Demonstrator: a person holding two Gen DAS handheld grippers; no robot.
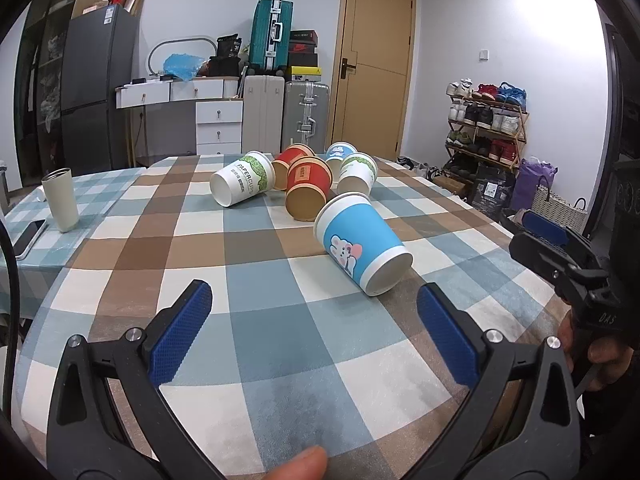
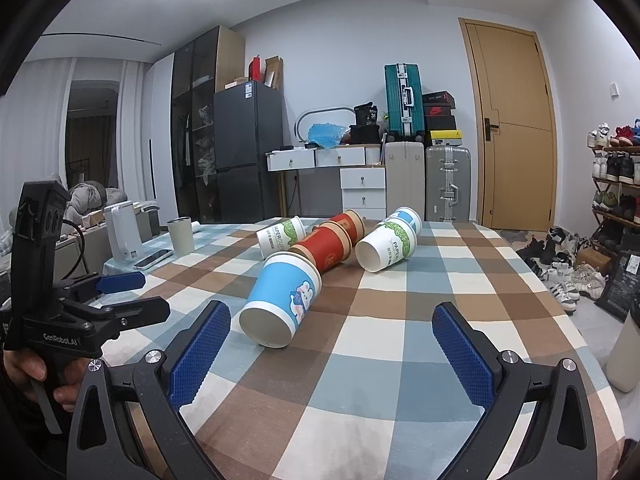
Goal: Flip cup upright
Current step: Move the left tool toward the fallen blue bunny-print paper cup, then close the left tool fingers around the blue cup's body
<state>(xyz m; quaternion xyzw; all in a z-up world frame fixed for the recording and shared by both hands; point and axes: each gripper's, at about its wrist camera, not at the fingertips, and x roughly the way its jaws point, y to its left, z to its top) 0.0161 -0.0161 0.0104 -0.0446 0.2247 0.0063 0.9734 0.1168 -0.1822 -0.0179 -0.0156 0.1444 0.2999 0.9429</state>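
Note:
Several paper cups lie on their sides on the checked tablecloth (image 1: 280,320). Nearest is a blue cup with a cartoon animal (image 1: 360,242), also in the right wrist view (image 2: 282,300), its base toward the grippers. Behind it lie a red cup (image 1: 308,188), a white PAPERCUP cup with green leaves (image 1: 244,182), and more cups. My left gripper (image 1: 314,312) is open and empty, short of the blue cup. My right gripper (image 2: 330,330) is open and empty, with the blue cup just ahead of its left finger. Each gripper shows in the other's view, the right one (image 1: 560,248) and the left one (image 2: 120,292).
A cream tumbler (image 1: 60,200) and a phone (image 1: 28,236) stand at the table's left side; a white kettle (image 2: 122,236) is beyond. Suitcases, drawers, a fridge and a shoe rack (image 1: 484,124) line the room behind.

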